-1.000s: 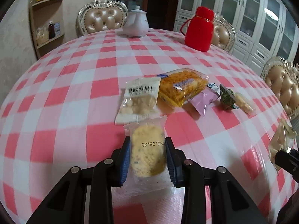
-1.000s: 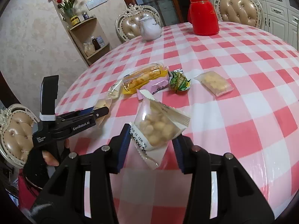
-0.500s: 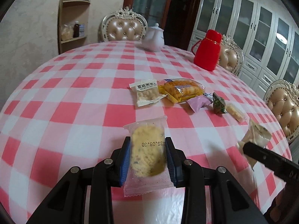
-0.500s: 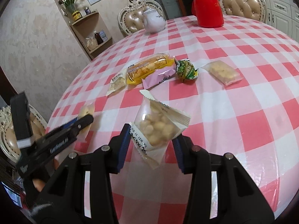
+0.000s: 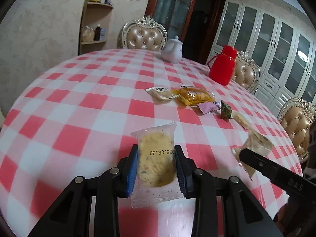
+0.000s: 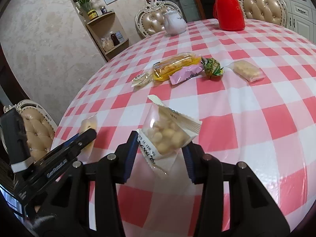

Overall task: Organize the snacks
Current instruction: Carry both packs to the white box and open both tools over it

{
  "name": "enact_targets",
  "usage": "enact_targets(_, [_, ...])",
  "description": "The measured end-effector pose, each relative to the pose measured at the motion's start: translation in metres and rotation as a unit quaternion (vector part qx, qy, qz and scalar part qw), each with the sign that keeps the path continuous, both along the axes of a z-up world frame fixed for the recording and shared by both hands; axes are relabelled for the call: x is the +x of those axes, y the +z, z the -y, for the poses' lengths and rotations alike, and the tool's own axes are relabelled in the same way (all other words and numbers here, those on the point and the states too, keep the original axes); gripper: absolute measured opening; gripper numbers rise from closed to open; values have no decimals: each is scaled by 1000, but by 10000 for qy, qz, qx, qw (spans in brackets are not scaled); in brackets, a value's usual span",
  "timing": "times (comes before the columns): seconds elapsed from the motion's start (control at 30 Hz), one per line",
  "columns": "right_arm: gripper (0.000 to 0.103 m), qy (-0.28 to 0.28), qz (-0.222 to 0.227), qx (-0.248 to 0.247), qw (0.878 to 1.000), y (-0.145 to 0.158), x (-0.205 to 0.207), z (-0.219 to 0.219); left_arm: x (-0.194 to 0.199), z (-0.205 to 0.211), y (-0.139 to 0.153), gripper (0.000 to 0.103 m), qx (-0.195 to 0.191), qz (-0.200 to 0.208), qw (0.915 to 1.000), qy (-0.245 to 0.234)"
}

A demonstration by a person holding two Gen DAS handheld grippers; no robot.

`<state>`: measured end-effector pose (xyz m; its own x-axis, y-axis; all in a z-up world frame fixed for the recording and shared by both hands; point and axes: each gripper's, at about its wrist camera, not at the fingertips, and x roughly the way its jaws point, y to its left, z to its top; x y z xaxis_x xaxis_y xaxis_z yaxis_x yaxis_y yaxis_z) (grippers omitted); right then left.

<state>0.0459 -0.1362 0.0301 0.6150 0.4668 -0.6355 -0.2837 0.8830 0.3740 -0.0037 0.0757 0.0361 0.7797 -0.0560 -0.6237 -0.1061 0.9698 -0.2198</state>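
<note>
I am gripping a cookie packet (image 5: 156, 162) with my left gripper (image 5: 156, 169) and pinching a bag of puffs (image 6: 167, 134) in my right gripper (image 6: 161, 154), both packets sticking out past the fingertips.

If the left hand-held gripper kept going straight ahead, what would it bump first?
Probably bare tablecloth: the left hand-held gripper, shut on a cookie packet, points down at empty checks. The snack row lies further right.

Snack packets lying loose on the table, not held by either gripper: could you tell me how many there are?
5, in one row mid-table: beige packet, yellow packet, pink packet, green packet, clear packet. Others may be hidden.
</note>
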Motion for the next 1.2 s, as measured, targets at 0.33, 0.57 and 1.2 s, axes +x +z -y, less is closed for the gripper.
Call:
enact_targets(0.33, [48, 332, 125, -152, 9993, 0, -24, -28, -52, -7, 4, 36, 277, -16, 9995, 117])
enact_targets(0.57, [48, 789, 231, -200, 9964, 0, -40, -60, -88, -23, 9, 36, 452, -68, 9987, 226])
enact_targets(1.2, [48, 2875, 460, -72, 9567, 4, -105, -178, -196, -117, 5, 36, 912, -353, 9880, 1196])
